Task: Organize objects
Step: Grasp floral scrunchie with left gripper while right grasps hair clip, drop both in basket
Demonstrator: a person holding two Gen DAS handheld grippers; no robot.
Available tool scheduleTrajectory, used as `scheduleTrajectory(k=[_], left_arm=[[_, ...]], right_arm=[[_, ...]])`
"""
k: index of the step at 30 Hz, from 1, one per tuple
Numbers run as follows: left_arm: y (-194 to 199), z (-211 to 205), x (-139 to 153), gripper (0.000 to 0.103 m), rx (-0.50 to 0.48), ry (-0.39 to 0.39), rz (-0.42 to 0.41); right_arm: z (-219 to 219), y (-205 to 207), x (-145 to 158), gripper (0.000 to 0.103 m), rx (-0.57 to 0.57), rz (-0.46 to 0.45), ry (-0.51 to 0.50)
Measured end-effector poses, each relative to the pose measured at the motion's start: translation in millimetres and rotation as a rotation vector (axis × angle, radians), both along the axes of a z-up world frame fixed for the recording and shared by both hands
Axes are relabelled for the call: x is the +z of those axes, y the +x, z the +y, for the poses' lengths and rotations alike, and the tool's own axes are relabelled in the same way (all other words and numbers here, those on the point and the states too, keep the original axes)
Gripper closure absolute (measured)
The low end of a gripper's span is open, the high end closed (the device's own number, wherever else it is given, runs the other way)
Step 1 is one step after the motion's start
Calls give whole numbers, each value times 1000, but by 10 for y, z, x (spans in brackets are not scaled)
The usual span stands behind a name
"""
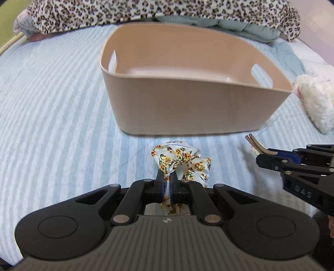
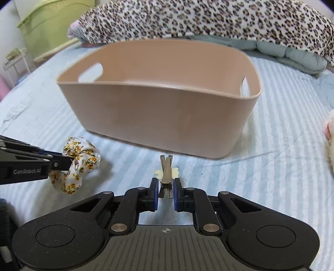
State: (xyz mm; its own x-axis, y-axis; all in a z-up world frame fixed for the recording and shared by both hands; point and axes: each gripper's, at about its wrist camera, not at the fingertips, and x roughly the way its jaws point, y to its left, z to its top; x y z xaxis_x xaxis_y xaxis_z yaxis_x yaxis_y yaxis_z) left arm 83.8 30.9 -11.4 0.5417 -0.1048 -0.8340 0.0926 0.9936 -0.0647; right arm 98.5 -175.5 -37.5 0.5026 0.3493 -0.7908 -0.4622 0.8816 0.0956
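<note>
My left claw [image 1: 168,183] pinches the floral scrunchie [image 1: 181,159] and my right claw [image 2: 166,191] clamps the hair clip [image 2: 166,173], both just short of the empty beige bin [image 2: 158,108] on the bed [image 1: 52,104], so I judge the next move is lifting each over the near rim.

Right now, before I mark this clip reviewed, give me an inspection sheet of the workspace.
Surface: bed with blue-and-white striped sheet, lightly wrinkled.
Job's things: beige bin upright, interior looks empty as far as visible; floral scrunchie; metal hair clip with a pale decoration under it.
Clutter: white fluffy item right of the bin.
Grippers: left claw shut on the scrunchie; right claw around the hair clip, pads close at either side, contact not clear.
Cables: nothing seen.
Surroundings: leopard-print blanket, teal quilt, green container beyond the bed.
</note>
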Motion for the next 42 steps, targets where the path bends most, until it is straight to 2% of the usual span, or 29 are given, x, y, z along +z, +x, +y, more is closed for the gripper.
scheduleTrajectory(k=[2,7,14,22,26,32,37,42], left_arm=[[-24,-12,38,98,-1,-1,-28],[-82,18,337,98,1,-12,-103],[79,33,708,98,15,-18,-205],[503,-9,886,97,33,38,-247],[737,-30,839,98,44,41,-242],[1096,-76,593,97,74,62,-179],[1297,-93,298,97,87,95,-108],[1374,-51,122,97,99,90,-52]], right_arm=[[-46,-47,118,91,9,-18,17],[-140,-126,453,91,22,-97,67],[-184,31,888,91,4,-207,126],[-129,370,1047,91,-21,-283,116],[-87,531,1032,91,-35,-289,113],[28,766,875,91,-50,-257,106],[127,929,678,91,-52,-204,79],[194,1027,496,91,-39,-149,41]])
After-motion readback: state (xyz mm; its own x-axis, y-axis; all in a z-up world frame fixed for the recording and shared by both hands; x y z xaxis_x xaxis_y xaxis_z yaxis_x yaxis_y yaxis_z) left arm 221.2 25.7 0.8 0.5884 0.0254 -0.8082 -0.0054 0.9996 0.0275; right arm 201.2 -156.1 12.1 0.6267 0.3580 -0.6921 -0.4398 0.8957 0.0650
